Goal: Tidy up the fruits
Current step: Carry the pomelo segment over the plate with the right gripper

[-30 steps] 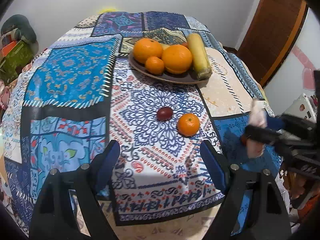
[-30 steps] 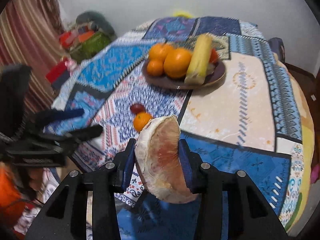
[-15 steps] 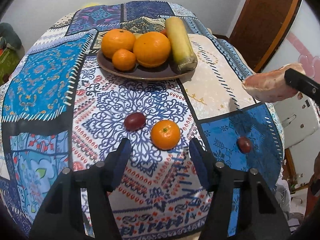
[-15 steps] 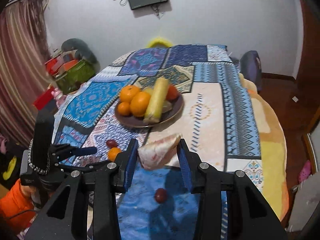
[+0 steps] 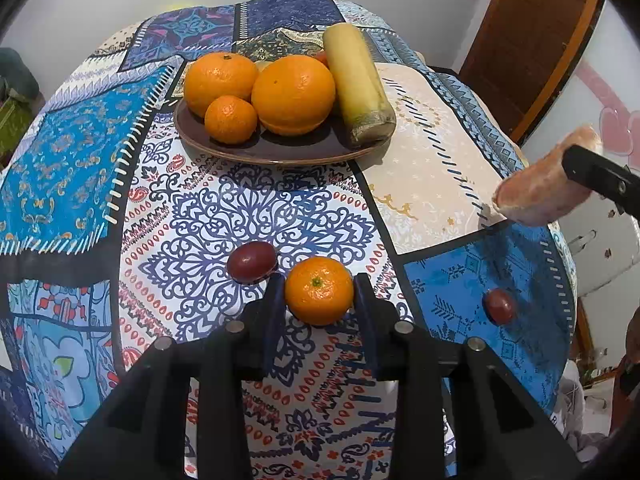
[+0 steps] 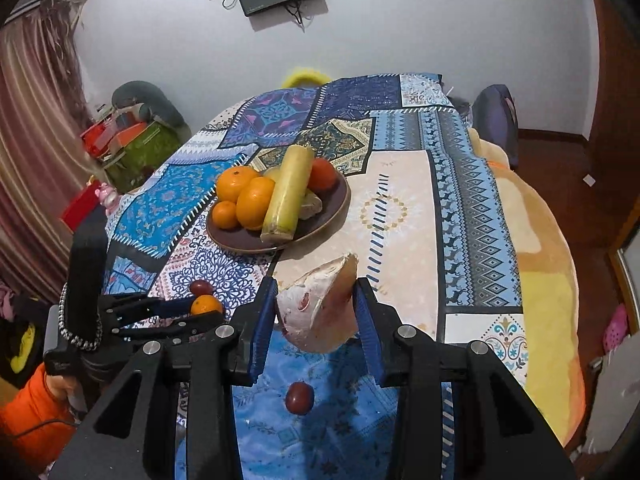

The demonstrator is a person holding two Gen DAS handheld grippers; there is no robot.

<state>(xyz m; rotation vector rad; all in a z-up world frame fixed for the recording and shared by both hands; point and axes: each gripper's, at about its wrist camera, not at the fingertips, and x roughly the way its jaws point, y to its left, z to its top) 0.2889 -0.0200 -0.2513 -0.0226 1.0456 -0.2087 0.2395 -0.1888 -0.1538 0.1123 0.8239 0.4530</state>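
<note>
My left gripper (image 5: 319, 292) is shut on a small orange mandarin (image 5: 319, 290) on the patterned tablecloth, with a dark red grape (image 5: 252, 267) just to its left. My right gripper (image 6: 316, 308) is shut on a peeled pomelo wedge (image 6: 322, 312) and holds it in the air above the table; the wedge also shows at the right of the left wrist view (image 5: 544, 192). A brown plate (image 5: 280, 152) farther back holds oranges (image 5: 294, 94), a small mandarin and a yellow sugarcane piece (image 5: 358, 84). Another red grape (image 5: 499, 306) lies on the blue patch.
The round table's edge drops off close on the right, by a wooden door (image 5: 532, 40). In the right wrist view, a curtain (image 6: 32, 160) and cluttered boxes (image 6: 132, 140) stand at the left, and a dark bag (image 6: 496, 120) beyond the table.
My left gripper moved forward and closed around the mandarin. My right gripper carried the pomelo wedge up off the table and on toward the plate.
</note>
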